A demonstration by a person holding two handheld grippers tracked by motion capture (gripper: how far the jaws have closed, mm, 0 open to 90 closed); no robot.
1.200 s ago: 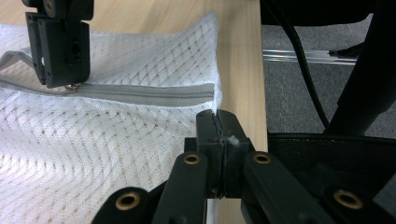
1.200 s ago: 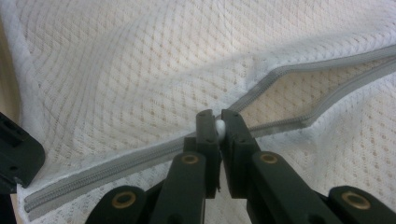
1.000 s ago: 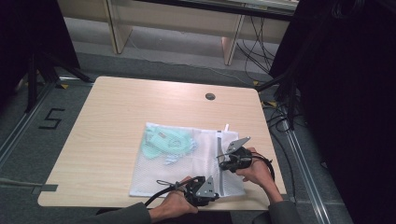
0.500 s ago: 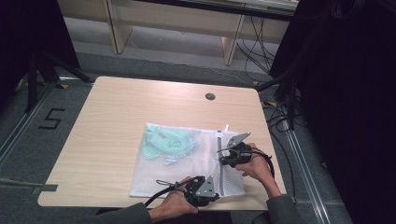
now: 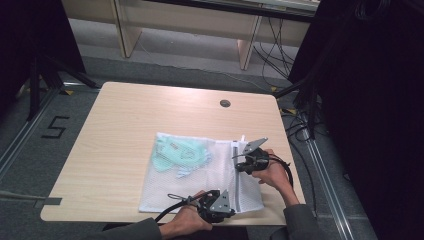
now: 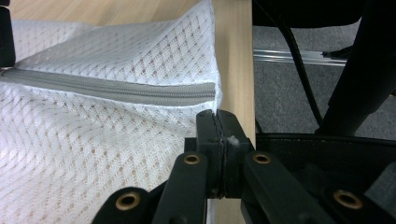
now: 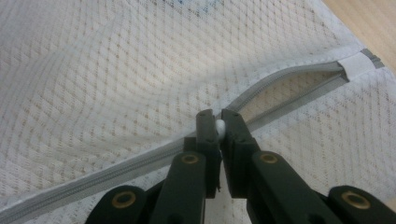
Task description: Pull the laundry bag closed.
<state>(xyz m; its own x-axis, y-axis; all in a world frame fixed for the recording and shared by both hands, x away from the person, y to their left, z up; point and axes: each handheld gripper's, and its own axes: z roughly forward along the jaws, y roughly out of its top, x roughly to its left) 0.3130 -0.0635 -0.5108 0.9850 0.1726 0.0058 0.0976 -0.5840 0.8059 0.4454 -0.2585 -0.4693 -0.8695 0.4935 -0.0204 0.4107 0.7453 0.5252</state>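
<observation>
A white mesh laundry bag (image 5: 210,175) lies flat on the near right part of the wooden table (image 5: 150,115), with a teal garment (image 5: 180,156) inside it. A grey zipper (image 5: 236,185) runs along the bag's right side. My left gripper (image 5: 229,211) is at the bag's near edge, and its jaws (image 6: 217,126) are shut on the mesh just beside the zipper's closed end (image 6: 116,91). My right gripper (image 5: 238,161) sits farther along the zipper, shut on the small white zipper pull (image 7: 219,127). Beyond the pull the zipper (image 7: 289,81) gapes open; behind it the teeth are joined.
A round cable hole (image 5: 225,103) sits in the table's far right part. The table's right edge (image 6: 233,70) runs close beside the bag, with grey floor and cables (image 5: 300,125) beyond. A taped "5" (image 5: 55,127) marks the floor at the left.
My right gripper has crept slightly toward the far side of the table along the zipper. The left gripper and the bag's near edge have stayed put.
</observation>
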